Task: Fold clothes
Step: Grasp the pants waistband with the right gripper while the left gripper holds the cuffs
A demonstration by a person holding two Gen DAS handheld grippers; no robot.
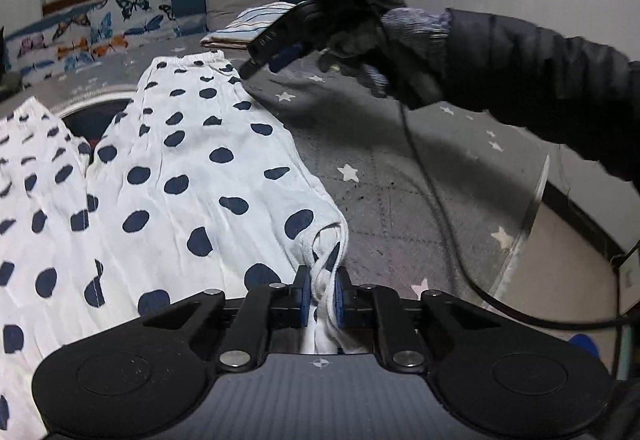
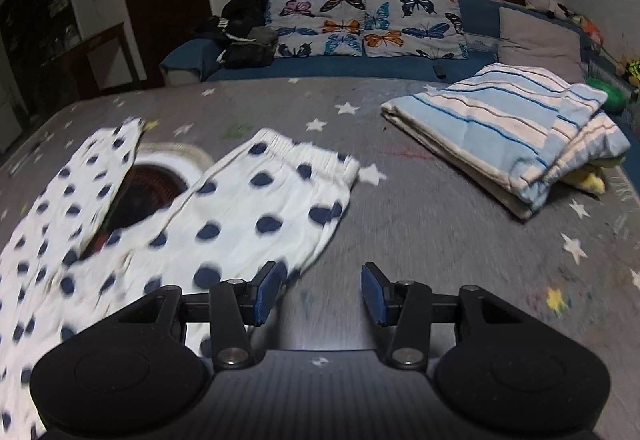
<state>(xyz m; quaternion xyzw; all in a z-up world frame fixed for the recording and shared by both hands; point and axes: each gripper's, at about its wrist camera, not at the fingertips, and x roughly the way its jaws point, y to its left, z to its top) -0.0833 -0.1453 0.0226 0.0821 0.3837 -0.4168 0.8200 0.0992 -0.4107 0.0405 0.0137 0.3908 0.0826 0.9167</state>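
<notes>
White trousers with dark blue dots lie spread on a grey star-patterned mat, both legs stretched away towards the far side. My left gripper is shut on a bunched edge of the trousers at the near right corner. In the left wrist view my right gripper hovers over the far leg's elastic cuff, held by a gloved hand in a dark sleeve. In the right wrist view the right gripper is open, nothing between its pads, with the dotted trousers to its left.
A folded blue-and-white striped cloth lies on the mat at the far right. Butterfly-print pillows and dark clothes sit on a blue couch behind. A black cable trails across the right side.
</notes>
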